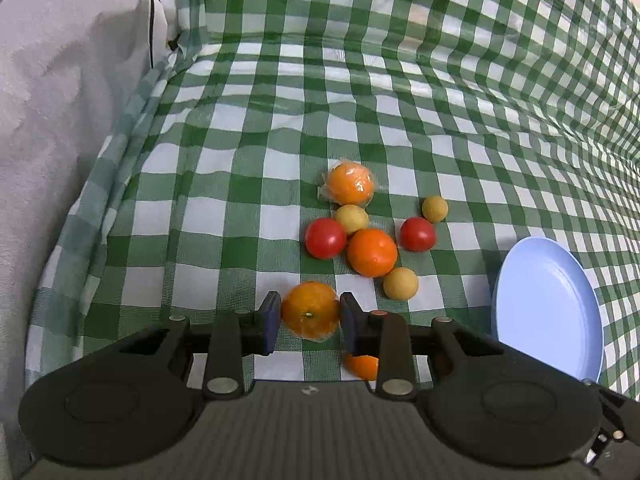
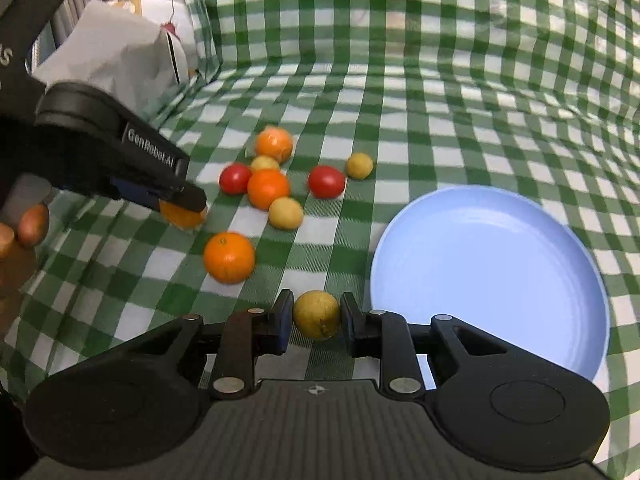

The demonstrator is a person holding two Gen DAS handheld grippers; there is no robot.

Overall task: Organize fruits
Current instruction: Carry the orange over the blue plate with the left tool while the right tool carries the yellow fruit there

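Orange mandarin clamped in left gripper, yellow fruit in right gripper

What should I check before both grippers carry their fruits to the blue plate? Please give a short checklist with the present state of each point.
1. Left gripper grips its orange: ok, both pads sit on its sides.
2. Right gripper grips the yellow-green fruit: ok, jaws shut on it.
3. Blue plate is free to receive fruit: ok, nothing lies in it.
4. Way from the right gripper to the plate: ok, the plate is just beside it.
5. Loose orange near the left gripper's way: not ok, it could be knocked.
6. Held fruits lifted off the checked cloth: cannot tell.
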